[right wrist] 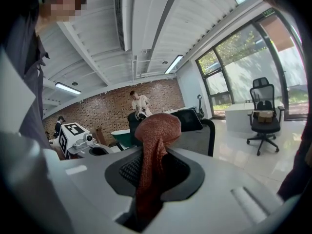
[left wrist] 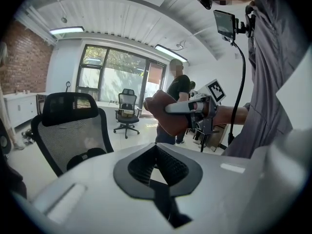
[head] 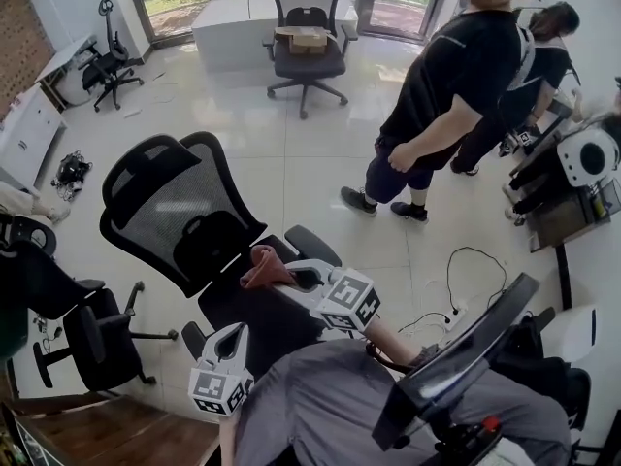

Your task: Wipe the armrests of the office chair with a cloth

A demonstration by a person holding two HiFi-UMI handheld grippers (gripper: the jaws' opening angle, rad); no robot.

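Note:
A black mesh office chair stands in the middle of the head view, one armrest at its right and the other near its front left. My right gripper hovers over the seat, just inside the right armrest, shut on a reddish-brown cloth. The bunched cloth sticks up between that gripper's jaws. My left gripper is by the front-left armrest, jaws shut and empty. From it I see the chair back and the cloth.
A second black chair carrying a cardboard box stands at the back. Other chairs are at far left and lower left. Two people stand at right beside a desk. A cable lies on the floor.

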